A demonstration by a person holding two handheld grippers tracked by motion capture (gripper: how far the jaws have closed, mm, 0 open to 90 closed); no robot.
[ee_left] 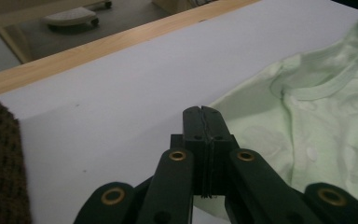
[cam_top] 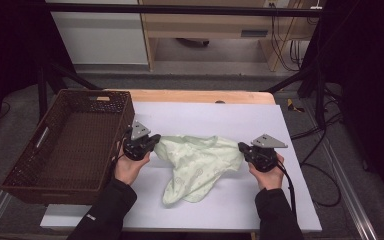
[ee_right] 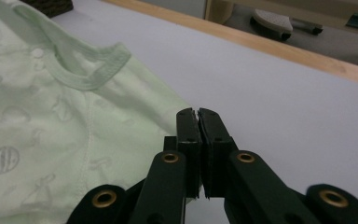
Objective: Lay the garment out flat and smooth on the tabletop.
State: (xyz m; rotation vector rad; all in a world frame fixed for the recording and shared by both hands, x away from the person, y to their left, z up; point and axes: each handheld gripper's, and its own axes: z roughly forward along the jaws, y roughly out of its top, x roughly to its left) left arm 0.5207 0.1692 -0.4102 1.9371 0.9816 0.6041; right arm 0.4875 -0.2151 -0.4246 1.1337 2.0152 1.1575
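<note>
A pale green baby garment (cam_top: 197, 165) with a ribbed neckline and faint prints stretches between my two grippers and sags onto the white table top (cam_top: 205, 117). At the garment's left corner, my left gripper (cam_top: 156, 141) is shut on its edge. In the left gripper view the jaws (ee_left: 203, 113) meet tip to tip, with the garment (ee_left: 317, 107) running off to their right. My right gripper (cam_top: 241, 146) is shut on the opposite corner. In the right gripper view the closed jaws (ee_right: 197, 113) pinch the cloth (ee_right: 51, 116) at its right-hand edge.
A dark brown wicker basket (cam_top: 95, 93) with nothing in it stands at the table's left side, close to my left hand; its weave (ee_left: 0, 163) fills a corner of the left gripper view. A wooden strip (cam_top: 200, 96) borders the table's far edge. Black frame bars stand behind.
</note>
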